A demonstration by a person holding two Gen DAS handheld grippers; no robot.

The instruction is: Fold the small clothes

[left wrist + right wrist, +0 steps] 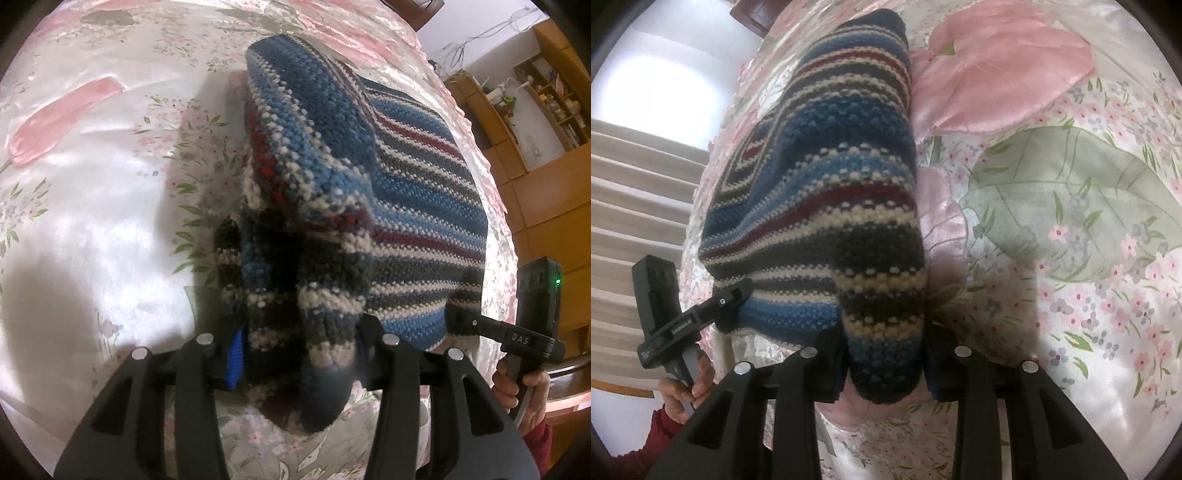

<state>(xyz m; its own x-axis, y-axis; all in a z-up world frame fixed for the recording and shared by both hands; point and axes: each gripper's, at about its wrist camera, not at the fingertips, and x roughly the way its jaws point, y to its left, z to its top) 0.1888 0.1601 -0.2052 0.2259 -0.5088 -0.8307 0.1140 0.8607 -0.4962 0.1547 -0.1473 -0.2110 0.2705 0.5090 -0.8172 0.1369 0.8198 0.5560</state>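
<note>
Left gripper (295, 354): pinching a bunched edge of the striped knit garment (417, 206). Right gripper (886, 365): likewise clamped on it, apparently. Garment: stretches forward from both, over floral bedspread (1071, 258).

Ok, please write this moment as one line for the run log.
step: folding | left gripper: shut on sweater | right gripper: shut on sweater | surface: bedspread

sweater (406, 177): coarse knit wool (nubbly) | bedspread (92, 221): glossy satin | grippers: matt black plastic

Floral satin bedspread (74, 206), wooden shelves (546, 96) (perhaps cluttered), bright window (661, 92).
</note>
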